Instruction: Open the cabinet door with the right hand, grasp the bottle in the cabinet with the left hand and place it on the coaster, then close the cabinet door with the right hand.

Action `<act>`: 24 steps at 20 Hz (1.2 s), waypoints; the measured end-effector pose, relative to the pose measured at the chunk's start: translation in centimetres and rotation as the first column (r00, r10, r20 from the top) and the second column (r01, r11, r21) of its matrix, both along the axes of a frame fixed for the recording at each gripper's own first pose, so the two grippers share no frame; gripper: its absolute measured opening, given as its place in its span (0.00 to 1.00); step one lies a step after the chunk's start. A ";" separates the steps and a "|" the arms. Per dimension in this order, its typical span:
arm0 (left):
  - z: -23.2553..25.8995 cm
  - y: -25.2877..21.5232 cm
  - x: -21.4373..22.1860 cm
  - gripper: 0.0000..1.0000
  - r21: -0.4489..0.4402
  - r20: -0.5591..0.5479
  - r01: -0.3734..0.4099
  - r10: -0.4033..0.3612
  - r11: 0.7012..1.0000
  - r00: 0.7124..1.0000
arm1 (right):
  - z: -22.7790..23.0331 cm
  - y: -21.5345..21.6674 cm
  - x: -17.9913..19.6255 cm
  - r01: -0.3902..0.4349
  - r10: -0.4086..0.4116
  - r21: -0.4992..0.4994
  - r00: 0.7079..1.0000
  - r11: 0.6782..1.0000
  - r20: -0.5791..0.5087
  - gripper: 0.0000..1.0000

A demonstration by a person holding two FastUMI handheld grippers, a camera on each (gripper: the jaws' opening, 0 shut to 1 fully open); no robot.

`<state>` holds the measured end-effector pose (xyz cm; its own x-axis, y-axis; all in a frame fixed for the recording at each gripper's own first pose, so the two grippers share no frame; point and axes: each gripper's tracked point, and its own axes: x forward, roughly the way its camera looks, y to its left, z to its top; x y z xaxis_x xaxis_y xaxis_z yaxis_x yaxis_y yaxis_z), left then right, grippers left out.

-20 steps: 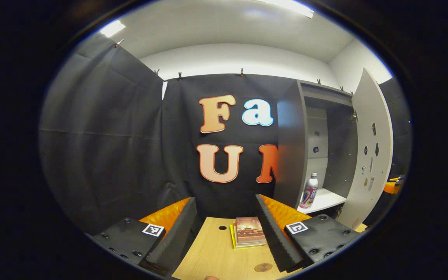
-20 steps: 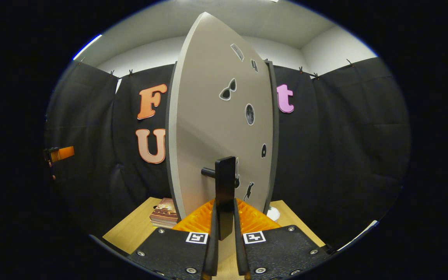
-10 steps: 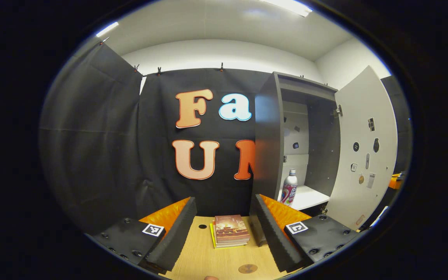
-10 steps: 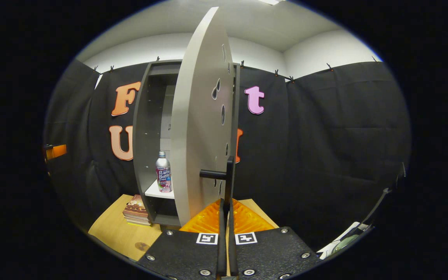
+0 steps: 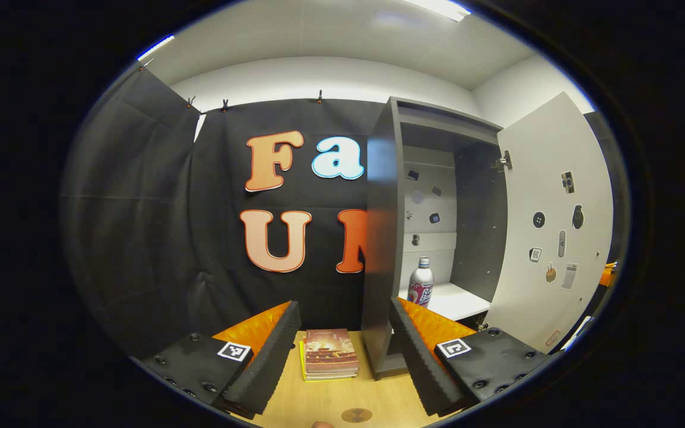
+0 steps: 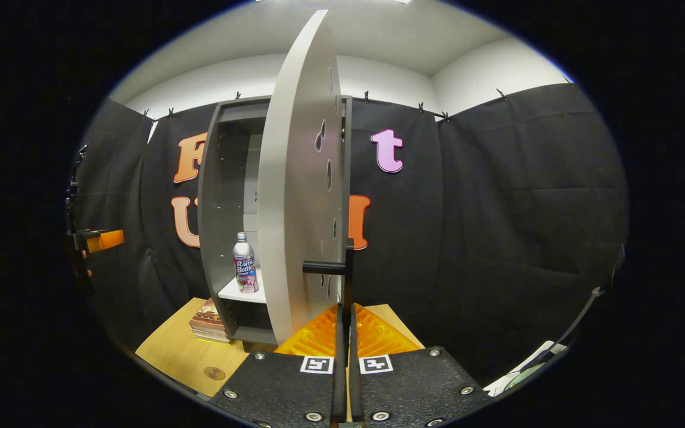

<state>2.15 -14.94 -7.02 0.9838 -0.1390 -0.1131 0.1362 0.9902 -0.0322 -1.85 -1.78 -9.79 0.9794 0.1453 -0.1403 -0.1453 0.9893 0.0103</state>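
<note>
The grey cabinet (image 5: 381, 249) stands open, its pale door (image 5: 550, 232) swung far out to the right. A white bottle (image 5: 420, 283) with a pink label stands upright on the white shelf inside, beyond my right fingertip. My left gripper (image 5: 345, 351) hangs open over the wooden table, apart from the bottle. A round brown coaster (image 5: 356, 415) lies just below it. In the right gripper view, my right gripper (image 6: 345, 312) is shut on the black door handle (image 6: 348, 267) of the door (image 6: 298, 196), seen nearly edge-on. The bottle (image 6: 245, 271) and coaster (image 6: 214, 373) show left of it.
A small stack of books (image 5: 329, 353) lies on the table (image 5: 319, 404) against the cabinet's left foot, also seen as the books (image 6: 206, 321) in the right gripper view. The left gripper (image 6: 90, 241) shows far off at the left edge there. Black cloth walls close in behind.
The door has swung wider open with my right gripper on its handle, baring the bottle. My left gripper has turned right, bringing the cabinet opening nearer the middle of its view.
</note>
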 end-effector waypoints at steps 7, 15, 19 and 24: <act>-2.4 -9.6 3.4 0.98 -0.001 -0.006 0.060 -0.060 0.998 0.998 | 0.0 -3.7 0.8 -0.026 0.026 0.027 0.999 0.999 -0.018 0.01; -4.1 -18.7 8.6 0.98 0.015 0.015 0.070 -0.070 0.997 0.997 | -0.6 -6.5 0.0 -0.105 0.113 0.104 0.991 0.989 -0.070 0.07; -5.4 -21.1 12.1 0.98 0.021 0.019 0.043 -0.043 0.999 0.999 | -0.7 -7.2 -0.3 -0.133 0.135 0.040 0.989 0.990 -0.063 0.14; -7.8 -22.5 16.5 0.98 0.024 -0.001 -0.001 0.001 1.000 1.000 | -0.3 -8.9 -0.7 -0.130 0.135 0.078 0.989 0.988 -0.065 0.16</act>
<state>18.63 -37.41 -14.87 0.9839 -0.1348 -0.1170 0.1348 0.9908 -0.0081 -2.59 -10.70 -10.14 0.9390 0.2854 -0.1917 -0.2712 0.9576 0.0970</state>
